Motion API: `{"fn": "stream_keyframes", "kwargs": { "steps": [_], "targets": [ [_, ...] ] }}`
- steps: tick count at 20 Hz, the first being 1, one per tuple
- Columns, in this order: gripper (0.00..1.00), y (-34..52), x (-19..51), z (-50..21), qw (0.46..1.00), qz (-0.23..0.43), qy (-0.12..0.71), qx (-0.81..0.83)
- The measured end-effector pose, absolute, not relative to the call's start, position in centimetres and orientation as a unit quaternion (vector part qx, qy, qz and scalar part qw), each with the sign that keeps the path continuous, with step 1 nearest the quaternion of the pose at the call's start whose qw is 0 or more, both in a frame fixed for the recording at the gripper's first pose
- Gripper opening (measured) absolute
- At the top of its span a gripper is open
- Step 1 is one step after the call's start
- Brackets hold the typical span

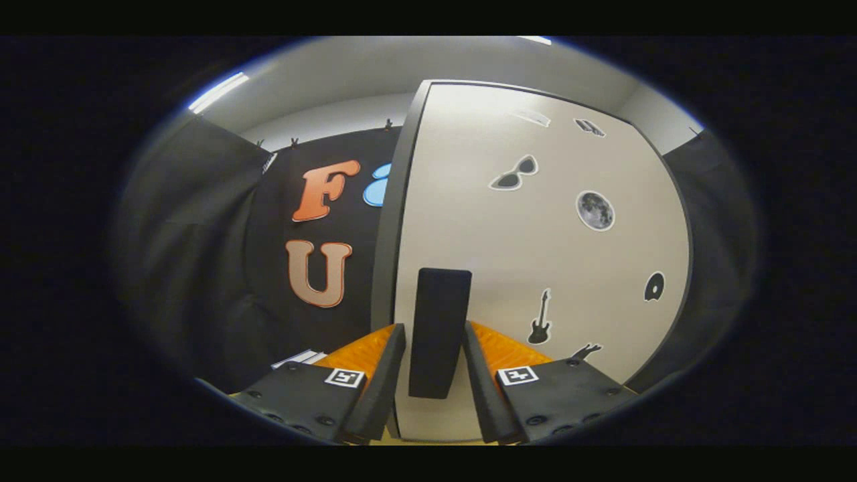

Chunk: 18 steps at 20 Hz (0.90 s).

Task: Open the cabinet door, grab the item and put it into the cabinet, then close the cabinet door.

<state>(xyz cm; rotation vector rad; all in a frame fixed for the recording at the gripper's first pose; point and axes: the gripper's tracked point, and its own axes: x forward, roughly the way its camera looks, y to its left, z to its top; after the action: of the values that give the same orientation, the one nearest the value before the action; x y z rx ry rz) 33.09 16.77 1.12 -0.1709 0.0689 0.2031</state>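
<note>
A white cabinet door [535, 254] with small black stickers stands straight ahead. Its dark grey left edge [395, 214] runs from top to bottom. A black upright handle [440, 294] is mounted low on the door. My gripper [435, 327] has one black finger [392, 361] on each side of the handle, close against it, and is shut on it. Whether the door is fully closed or slightly ajar cannot be told. The cabinet's inside is hidden behind the door.
Black cloth walls hang to the left [201, 254] and right [710, 221] of the cabinet. A few white sheets [298, 358] lie low on the left, just beyond the left finger. The ceiling [375, 67] is pale with a light strip.
</note>
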Motion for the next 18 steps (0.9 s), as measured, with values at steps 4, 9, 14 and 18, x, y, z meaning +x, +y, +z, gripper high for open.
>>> {"fn": "stream_keyframes", "kwargs": {
  "steps": [4,9,14,18],
  "targets": [
    [0.46,16.6,33.1,1.1,0.992,0.102,0.031,-0.071],
    [0.31,16.4,32.9,0.9,0.991,0.117,0.046,-0.054],
    [0.26,16.4,31.5,1.3,0.989,0.133,0.049,-0.042],
    [0.25,14.4,26.4,2.3,0.989,0.14,0.048,-0.025]
  ]
}}
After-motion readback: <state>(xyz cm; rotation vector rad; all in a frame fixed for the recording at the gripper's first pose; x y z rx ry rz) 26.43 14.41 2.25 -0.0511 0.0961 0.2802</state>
